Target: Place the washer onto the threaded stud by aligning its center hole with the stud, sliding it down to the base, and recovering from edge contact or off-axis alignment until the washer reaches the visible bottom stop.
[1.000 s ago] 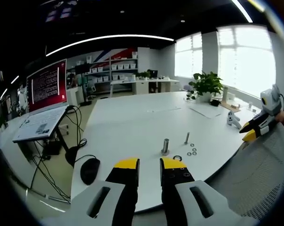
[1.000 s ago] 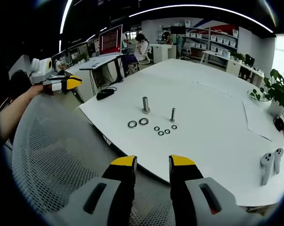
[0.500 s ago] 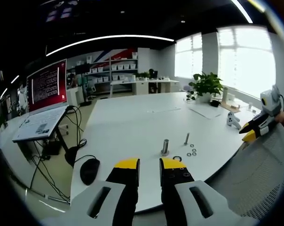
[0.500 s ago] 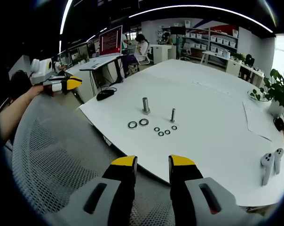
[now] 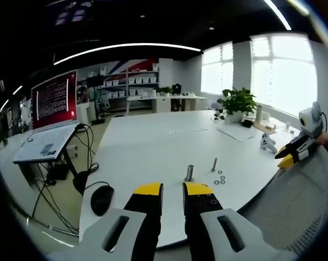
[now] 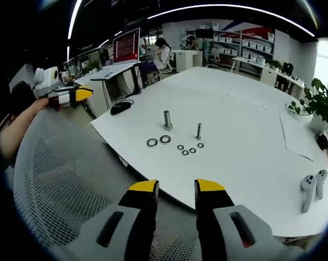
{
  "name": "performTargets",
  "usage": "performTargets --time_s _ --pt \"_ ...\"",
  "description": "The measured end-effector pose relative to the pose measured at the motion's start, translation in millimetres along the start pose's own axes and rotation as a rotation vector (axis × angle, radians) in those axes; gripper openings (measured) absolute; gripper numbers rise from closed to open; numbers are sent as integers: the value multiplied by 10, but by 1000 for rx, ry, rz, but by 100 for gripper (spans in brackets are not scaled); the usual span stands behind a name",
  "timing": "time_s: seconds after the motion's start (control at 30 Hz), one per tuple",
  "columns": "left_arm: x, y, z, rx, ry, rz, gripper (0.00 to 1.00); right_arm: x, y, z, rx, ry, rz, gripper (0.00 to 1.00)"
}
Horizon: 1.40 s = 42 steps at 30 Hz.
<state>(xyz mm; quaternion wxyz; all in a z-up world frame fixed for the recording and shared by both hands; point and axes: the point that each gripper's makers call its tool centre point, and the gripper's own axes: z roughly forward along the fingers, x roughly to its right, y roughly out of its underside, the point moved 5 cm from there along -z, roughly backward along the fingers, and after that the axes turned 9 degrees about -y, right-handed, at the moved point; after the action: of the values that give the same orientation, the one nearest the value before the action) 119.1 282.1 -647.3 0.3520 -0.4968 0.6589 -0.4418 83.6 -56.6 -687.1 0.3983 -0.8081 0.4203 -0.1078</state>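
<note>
Both pairs of yellow-tipped jaws stand apart with nothing between them: the left gripper (image 5: 171, 188) and the right gripper (image 6: 176, 186) each hang off the near edge of the large white table (image 6: 245, 109), holding nothing. In the right gripper view, the thick grey metal stud (image 6: 167, 120) stands upright on the table, and the thinner threaded metal stud (image 6: 199, 131) stands upright just beside it, on the side toward the green potted plant (image 6: 321, 103). Two larger silver washers (image 6: 158, 141) lie flat on the table just in front of the thick stud, and four small silver washers (image 6: 188, 148) lie in a loose cluster in front of the thin stud; none sits on either stud. A grey mesh chair back (image 6: 66, 185) lies between the grippers and the table. A black computer mouse (image 5: 102, 199) rests near the table's edge, well apart from the thick stud. White handheld controllers (image 6: 310, 189) lie well apart from the studs, on the plant's side.
</note>
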Motion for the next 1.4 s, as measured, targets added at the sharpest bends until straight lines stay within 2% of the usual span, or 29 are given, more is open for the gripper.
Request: performTargets --time_s 0.2,0.33,0.47,0.67,0.97,1.07,1.23,1.27,1.3,1.33,1.37,1.4 --pt "8 16 -4 -11 13 -1 12 1 -9 -1 8 6 -1 28" --pt "15 22 12 -25 17 0 12 -2 37 19 -38 -1 -1 28" --pt "0 6 23 -18 -3 0 13 10 24 10 -20 2 4 28" --pt "24 -12 20 -4 20 -4 13 10 -19 -5 19 3 -3 28" --pt "45 -37 26 15 41 -15 12 36 2 -14 10 23 18 28" --pt "51 -11 30 -8 47 -26 12 37 12 -17 -3 28 12 28" --pt "33 -7 22 -6 36 -28 12 -33 45 -3 -56 -32 -21 29" --pt "27 -4 20 -7 33 -29 12 -49 52 -1 -69 -51 -30 30" --pt "13 -5 11 -6 28 -31 11 -70 76 7 -110 -88 -44 30" --pt "-8 -24 3 13 16 -39 11 -71 87 17 -132 -108 -53 30" --pt "-24 -37 -4 30 8 -48 11 -80 90 40 -144 -135 -64 30" --pt "-24 -30 -2 24 6 -51 11 -85 90 50 -151 -155 -83 30"
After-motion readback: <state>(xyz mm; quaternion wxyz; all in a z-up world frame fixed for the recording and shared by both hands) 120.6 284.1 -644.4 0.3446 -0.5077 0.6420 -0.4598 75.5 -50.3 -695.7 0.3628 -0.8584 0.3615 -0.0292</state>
